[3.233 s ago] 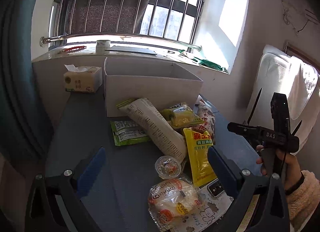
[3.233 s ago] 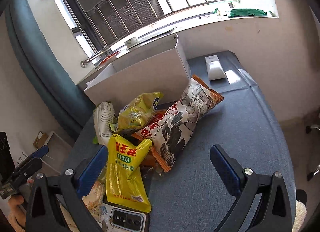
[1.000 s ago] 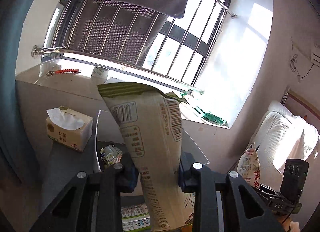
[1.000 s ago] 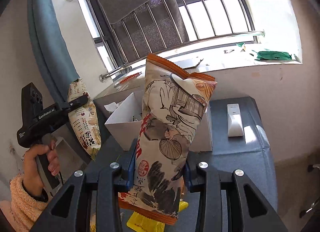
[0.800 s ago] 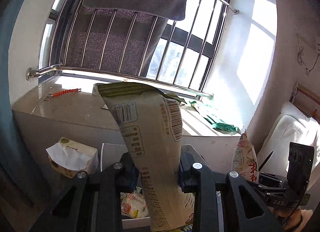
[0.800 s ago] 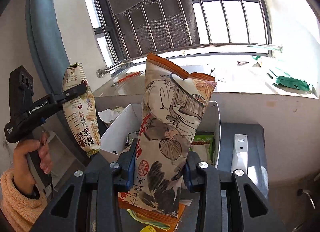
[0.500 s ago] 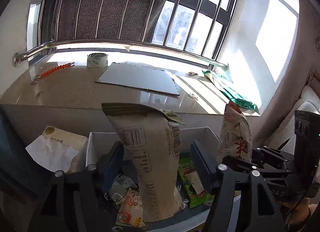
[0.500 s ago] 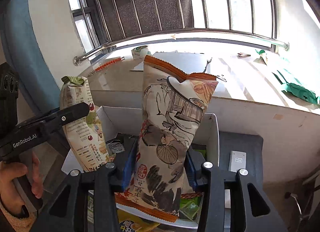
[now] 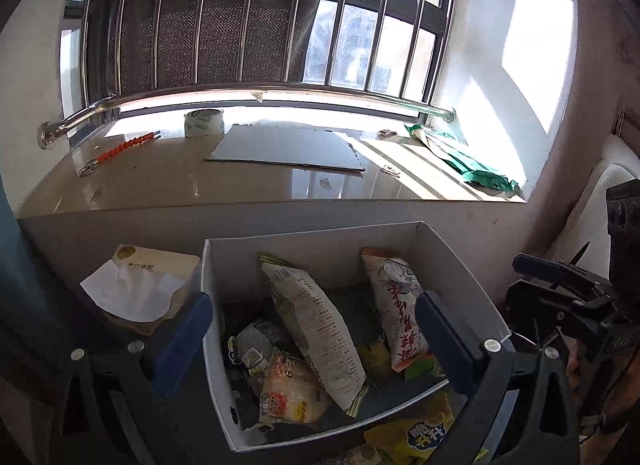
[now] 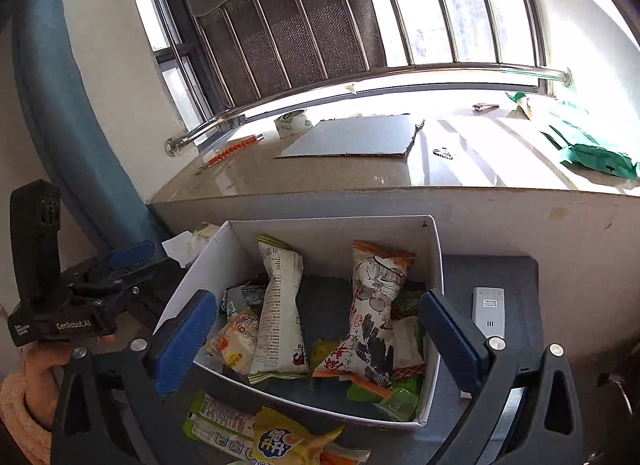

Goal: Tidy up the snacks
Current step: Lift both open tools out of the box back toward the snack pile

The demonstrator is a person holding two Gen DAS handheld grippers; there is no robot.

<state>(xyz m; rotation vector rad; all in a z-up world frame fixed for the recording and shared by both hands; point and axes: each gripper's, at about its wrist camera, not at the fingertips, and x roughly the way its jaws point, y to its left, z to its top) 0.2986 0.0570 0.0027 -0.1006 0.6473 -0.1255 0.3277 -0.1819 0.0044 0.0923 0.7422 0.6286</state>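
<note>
White cardboard, open at the top: the rectangular storage box (image 10: 434, 265) sits on a dark blue-grey table (image 10: 508, 277) below a sunlit stone windowsill (image 9: 160, 181), already holding several snacks. A long cream-coloured packet printed with small text (image 10: 278, 321) and a tall orange-edged bag with an ink-drawing design (image 10: 374, 313) lean upright inside, above a round bun in clear wrap (image 10: 236, 339). The left gripper (image 9: 316, 339) and the right gripper (image 10: 320, 341) both hover over the box with jaws spread wide and nothing between them. Outside the near wall lie a yellow crinkled pouch (image 10: 288, 445) and a flat green-and-white packet (image 10: 218, 421), not yet stored. The risk from here appears to be the lightweight box: a gripper dipping toward those last packets could clip its near rim and shove or tip it, or topple the two leaning bags. A white remote control (image 10: 488, 311) lies just right of the box.
</note>
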